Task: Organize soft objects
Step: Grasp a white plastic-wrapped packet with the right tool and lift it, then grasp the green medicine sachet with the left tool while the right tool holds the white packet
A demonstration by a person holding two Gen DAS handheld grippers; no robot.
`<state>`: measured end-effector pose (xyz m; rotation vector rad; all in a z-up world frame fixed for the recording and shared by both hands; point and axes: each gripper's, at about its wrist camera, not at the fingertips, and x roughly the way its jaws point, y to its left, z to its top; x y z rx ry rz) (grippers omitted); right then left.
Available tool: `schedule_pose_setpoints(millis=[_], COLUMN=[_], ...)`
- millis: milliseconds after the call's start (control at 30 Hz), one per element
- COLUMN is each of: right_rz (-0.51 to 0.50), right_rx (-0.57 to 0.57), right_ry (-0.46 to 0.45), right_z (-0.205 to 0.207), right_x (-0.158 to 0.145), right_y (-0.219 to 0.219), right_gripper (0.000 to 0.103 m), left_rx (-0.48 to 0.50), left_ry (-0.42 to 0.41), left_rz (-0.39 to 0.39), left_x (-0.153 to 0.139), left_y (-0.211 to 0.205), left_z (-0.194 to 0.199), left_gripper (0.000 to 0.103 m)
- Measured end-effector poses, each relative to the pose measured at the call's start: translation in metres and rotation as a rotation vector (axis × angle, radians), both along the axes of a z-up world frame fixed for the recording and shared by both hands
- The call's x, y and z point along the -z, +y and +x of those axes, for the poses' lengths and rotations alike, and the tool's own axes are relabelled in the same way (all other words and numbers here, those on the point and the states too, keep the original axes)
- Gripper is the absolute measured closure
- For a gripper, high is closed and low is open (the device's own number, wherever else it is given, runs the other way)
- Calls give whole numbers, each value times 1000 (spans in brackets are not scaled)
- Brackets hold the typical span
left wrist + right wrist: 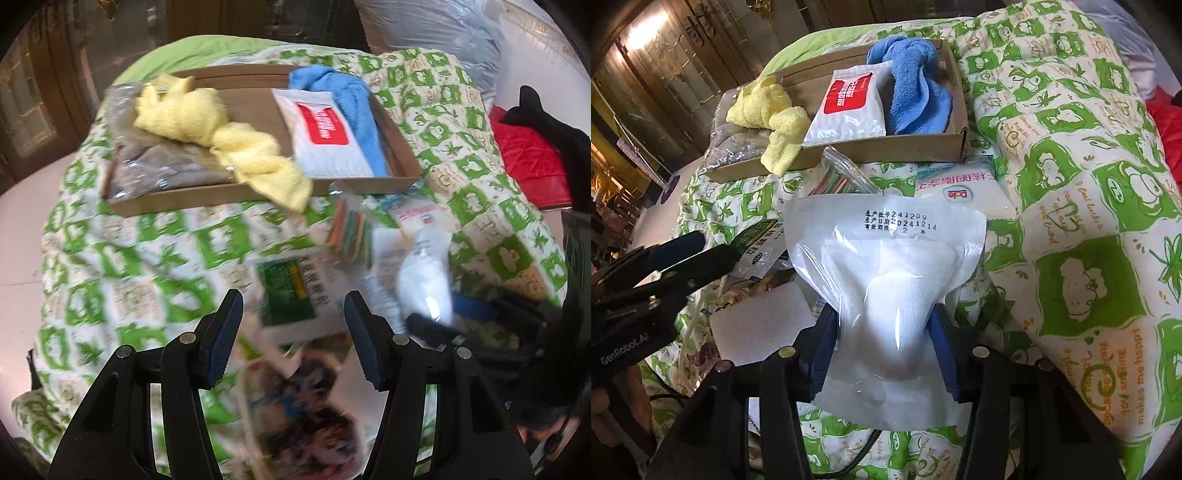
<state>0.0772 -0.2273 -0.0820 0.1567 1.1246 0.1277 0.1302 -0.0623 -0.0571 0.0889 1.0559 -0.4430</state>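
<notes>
My right gripper is shut on a white soft pack in clear plastic, held above the green-patterned quilt; the pack also shows in the left wrist view. My left gripper is open and empty, above a green-labelled packet; it also shows in the right wrist view. A shallow cardboard tray further back holds a yellow towel, a blue towel, a white pack with a red label and a bagged grey cloth. The tray also shows in the right wrist view.
Loose on the quilt lie a bag of coloured sticks, a white Dole pack, a white flat pad and a patterned bag. A red cloth lies at the right.
</notes>
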Motion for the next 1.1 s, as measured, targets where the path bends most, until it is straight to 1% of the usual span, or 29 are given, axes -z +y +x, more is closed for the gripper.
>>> schedule_pose_setpoints(millis=[133,267,333,367,400,567,633,667,733,767,833,967,1000,1067,1100], right_rz=[23,17,19,19,19,21,24,24,25,26,28,32,34,39,41], right_rx=[14,12,13,14,13,13,13,13,14,14,14,14,15,17,17], right_ry=[6,6,6,7,7,7,6,5,5,5,4,3,3,2,2], right_z=[1,1,2,2,2,4,3,3,3,3,2,2,1,0,0], right_x=[3,4,5,5,5,5,5,5,5,5,5,5,4,4,4], right_y=[-1,-1,-1,-1,-1,-1,-1,-1,-1,-2,-2,-2,-3,-3,-4], right_gripper=[53,53,52,52,52,52,52,52,52,52,52,52,52,52,52], left_rx=[3,-6,-4,-4,-6,-10,-23,-31,-42,-43,-41,-44,-52,-72,-85], left_ry=[6,48,38,34,32,12,17,20,18,17,21,15,5,-23,-23], left_rz=[-16,43,55,59,60,68,45,34,19,17,7,11,21,81,114], left_x=[-4,14,18,18,18,18,17,17,16,16,16,14,13,14,17], left_y=[-14,-21,-20,-20,-20,-17,-11,-8,-3,0,0,1,3,8,12], left_z=[11,20,18,17,17,7,10,10,9,8,8,8,8,10,12], left_gripper=[45,45,43,40,39,39,39,40,46,46,50,50,50,48,47])
